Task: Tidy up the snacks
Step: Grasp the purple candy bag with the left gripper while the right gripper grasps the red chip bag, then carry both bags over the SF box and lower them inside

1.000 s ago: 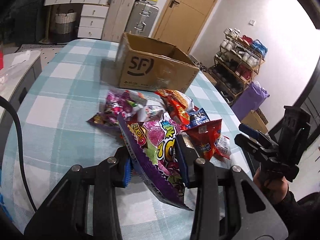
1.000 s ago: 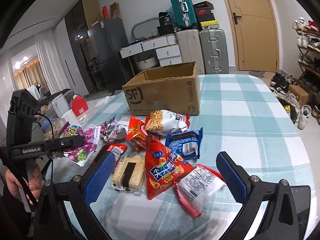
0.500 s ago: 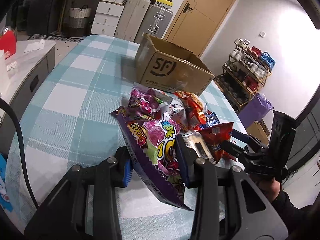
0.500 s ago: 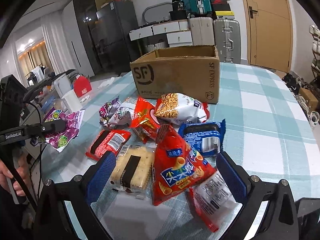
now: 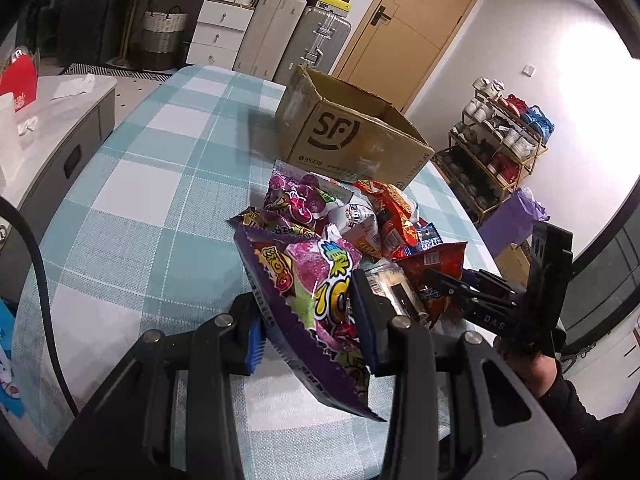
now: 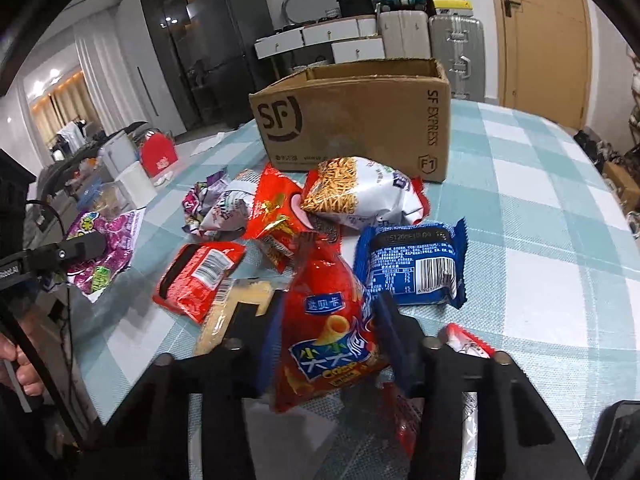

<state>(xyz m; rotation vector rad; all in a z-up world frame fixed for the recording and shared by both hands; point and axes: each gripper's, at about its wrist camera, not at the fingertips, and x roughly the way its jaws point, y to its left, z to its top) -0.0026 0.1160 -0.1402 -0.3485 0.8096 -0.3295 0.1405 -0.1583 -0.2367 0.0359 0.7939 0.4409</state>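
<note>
The right tongs, which half a second ago stood wide apart over the pile with nothing between them, have now come together on the red corn-snack bag, its lower half pinched between the blue pads while its top leans toward the pile. That looks like the second grasp made, so both hands carry a packet and the next step is probably a carry to the open SF cardboard box at the far side of the counter. The left tongs remain clamped on the purple gummy-candy bag, as in the earlier views; the bag sits upright between the pads, its serrated bottom edge sticking out toward the camera, and appears held just above the checked cloth. In the right wrist view that same purple bag shows at the far left, well apart from the heap. The rest of the snacks lie in front of the box: a noodle-snack bag just beside the box wall, a blue biscuit packet to the right of the red bag, a flat red packet to its left, and a clear-wrapped cake partly hidden behind the left pad. The box seems empty from here, though its floor is not visible.
</note>
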